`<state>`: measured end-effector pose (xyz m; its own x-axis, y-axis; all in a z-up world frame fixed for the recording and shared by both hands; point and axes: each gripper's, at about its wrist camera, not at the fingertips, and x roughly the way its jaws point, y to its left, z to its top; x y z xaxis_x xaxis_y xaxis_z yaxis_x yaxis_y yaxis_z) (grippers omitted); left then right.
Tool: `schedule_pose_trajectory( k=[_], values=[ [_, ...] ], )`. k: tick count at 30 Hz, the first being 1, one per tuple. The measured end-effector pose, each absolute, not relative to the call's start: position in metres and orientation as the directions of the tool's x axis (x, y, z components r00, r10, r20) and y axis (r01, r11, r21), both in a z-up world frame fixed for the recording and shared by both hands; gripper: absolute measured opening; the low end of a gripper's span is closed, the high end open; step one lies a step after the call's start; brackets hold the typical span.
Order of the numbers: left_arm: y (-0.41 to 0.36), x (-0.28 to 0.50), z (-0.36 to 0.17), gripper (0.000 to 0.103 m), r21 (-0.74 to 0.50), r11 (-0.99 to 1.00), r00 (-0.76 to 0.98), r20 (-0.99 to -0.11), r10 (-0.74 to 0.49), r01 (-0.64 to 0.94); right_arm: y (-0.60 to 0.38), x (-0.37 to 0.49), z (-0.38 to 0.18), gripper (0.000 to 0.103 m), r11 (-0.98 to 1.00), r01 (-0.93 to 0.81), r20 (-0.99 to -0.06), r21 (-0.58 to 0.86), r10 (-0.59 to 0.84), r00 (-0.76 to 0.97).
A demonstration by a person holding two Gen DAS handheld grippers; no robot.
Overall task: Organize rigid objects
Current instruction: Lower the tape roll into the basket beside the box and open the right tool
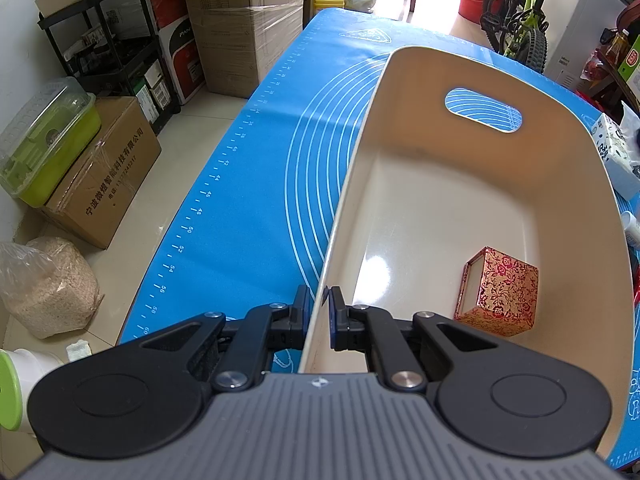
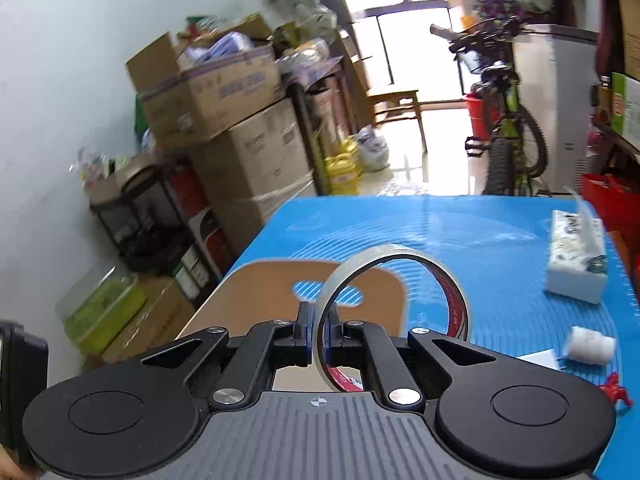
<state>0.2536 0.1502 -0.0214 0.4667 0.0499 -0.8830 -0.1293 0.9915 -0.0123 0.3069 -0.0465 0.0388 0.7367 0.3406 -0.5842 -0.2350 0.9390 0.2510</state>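
A cream plastic bin (image 1: 400, 128) with a handle slot stands on the blue mat (image 1: 248, 208). My left gripper (image 1: 319, 300) is shut on the bin's near left wall, one finger on each side. A red-and-gold floral box (image 1: 500, 292) lies inside the bin at the right. In the right wrist view, my right gripper (image 2: 319, 316) is shut on a roll of clear tape (image 2: 400, 256) and holds it in the air above the bin's far wall (image 2: 272, 284). The view is motion-blurred.
A tissue pack (image 2: 576, 256), a small white roll (image 2: 592, 346) and a red clip (image 2: 616, 392) lie on the mat to the right of the bin. Cardboard boxes (image 1: 240, 20), a black shelf (image 1: 112, 40) and a bicycle (image 1: 520, 20) stand around the table.
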Motion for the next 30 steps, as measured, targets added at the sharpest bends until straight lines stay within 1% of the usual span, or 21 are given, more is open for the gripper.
schedule_pose_trajectory(
  k=[8, 13, 15, 18, 19, 20, 21, 22, 25, 27, 28, 29, 30],
  values=[
    [0.15, 0.254, -0.021, 0.011, -0.011, 0.992, 0.467, -0.883, 0.05, -0.127, -0.011, 0.317, 0.014, 0.017, 0.934, -0.267, -0.671, 0.236, 0.356, 0.65],
    [0.151, 0.254, -0.021, 0.011, -0.011, 0.992, 0.467, -0.883, 0.05, -0.128, 0.002, 0.318, -0.01, 0.017, 0.938, -0.269, -0.749, 0.218, 0.338, 0.57],
    [0.151, 0.254, -0.021, 0.011, -0.011, 0.992, 0.467, -0.883, 0.051, -0.128, 0.003, 0.318, -0.018, 0.019, 0.941, -0.262, -0.777, 0.212, 0.325, 0.54],
    [0.151, 0.254, -0.021, 0.011, -0.011, 0.992, 0.466, -0.883, 0.051, -0.128, 0.002, 0.317, -0.024, 0.025, 0.947, -0.252, -0.795, 0.198, 0.306, 0.524],
    [0.151, 0.254, -0.021, 0.011, -0.011, 0.992, 0.466, -0.883, 0.05, -0.128, 0.0, 0.317, -0.024, 0.028, 0.95, -0.246, -0.8, 0.193, 0.297, 0.522],
    [0.151, 0.254, -0.021, 0.011, -0.011, 0.992, 0.466, -0.883, 0.051, -0.129, -0.002, 0.316, -0.024, 0.034, 0.951, -0.24, -0.802, 0.195, 0.295, 0.519],
    [0.151, 0.254, -0.021, 0.011, -0.011, 0.992, 0.467, -0.883, 0.051, -0.128, -0.005, 0.316, -0.024, 0.036, 0.949, -0.239, -0.8, 0.204, 0.303, 0.518],
    [0.151, 0.254, -0.021, 0.011, -0.011, 0.992, 0.468, -0.882, 0.05, -0.128, -0.007, 0.315, -0.022, 0.041, 0.947, -0.243, -0.796, 0.212, 0.311, 0.519],
    [0.151, 0.254, -0.021, 0.011, -0.01, 0.992, 0.468, -0.882, 0.051, -0.127, -0.01, 0.31, -0.016, 0.048, 0.943, -0.253, -0.79, 0.216, 0.321, 0.523],
    [0.151, 0.254, -0.021, 0.011, -0.009, 0.992, 0.467, -0.883, 0.052, -0.127, -0.012, 0.307, -0.008, 0.061, 0.946, -0.25, -0.779, 0.206, 0.313, 0.543],
    [0.151, 0.254, -0.021, 0.011, -0.008, 0.992, 0.467, -0.883, 0.053, -0.128, -0.014, 0.305, -0.003, 0.074, 0.948, -0.246, -0.766, 0.2, 0.308, 0.564],
    [0.151, 0.254, -0.021, 0.011, -0.008, 0.992, 0.466, -0.883, 0.053, -0.128, -0.017, 0.303, 0.0, 0.077, 0.947, -0.248, -0.755, 0.203, 0.313, 0.577],
    [0.151, 0.253, -0.021, 0.011, -0.009, 0.992, 0.467, -0.883, 0.052, -0.127, -0.02, 0.302, 0.004, 0.077, 0.946, -0.248, -0.752, 0.207, 0.316, 0.578]
  ],
)
